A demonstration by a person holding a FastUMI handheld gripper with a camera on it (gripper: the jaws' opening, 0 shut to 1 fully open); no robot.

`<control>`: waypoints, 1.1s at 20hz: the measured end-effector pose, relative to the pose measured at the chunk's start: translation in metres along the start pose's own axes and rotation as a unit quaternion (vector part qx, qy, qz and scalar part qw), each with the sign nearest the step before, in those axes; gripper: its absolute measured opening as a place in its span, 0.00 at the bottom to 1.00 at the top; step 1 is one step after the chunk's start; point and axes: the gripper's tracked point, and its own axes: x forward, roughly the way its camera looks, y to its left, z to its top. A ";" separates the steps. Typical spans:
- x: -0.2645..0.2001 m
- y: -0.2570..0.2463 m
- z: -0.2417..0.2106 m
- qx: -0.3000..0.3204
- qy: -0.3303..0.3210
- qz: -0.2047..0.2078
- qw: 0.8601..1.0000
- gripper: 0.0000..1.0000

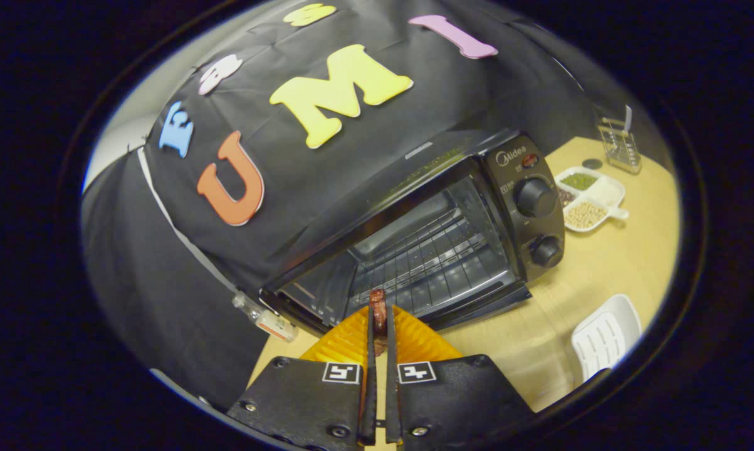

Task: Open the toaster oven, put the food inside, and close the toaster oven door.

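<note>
The fingers of the gripper stand nearly together, clenched on a small reddish-brown piece of food that sticks up between their tips. Both fingers press on it from either side, and only its upper end shows above them.

Just ahead of the fingers stands the toaster oven with its door dropped open, so that the wire rack inside lies in plain sight. The food is at the front edge of the opening, low before the rack, and has not gone into the cavity. Two round knobs sit one above the other on the oven's control panel, to the right of the opening.

The oven rests on a light wooden table. Beyond it, to the right, lies a white divided dish holding green and pale grains, with a wire holder farther back. Nearer, right of the fingers, lies a white slotted tray.
</note>
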 end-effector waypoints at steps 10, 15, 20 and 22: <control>0.056 -0.021 0.035 0.156 -0.099 0.022 0.983 0.09; 0.061 -0.050 0.047 0.178 -0.164 -0.026 0.970 0.08; 0.065 -0.065 0.042 0.130 -0.163 -0.079 0.975 0.10; 0.067 -0.071 0.040 0.108 -0.156 -0.099 0.977 0.13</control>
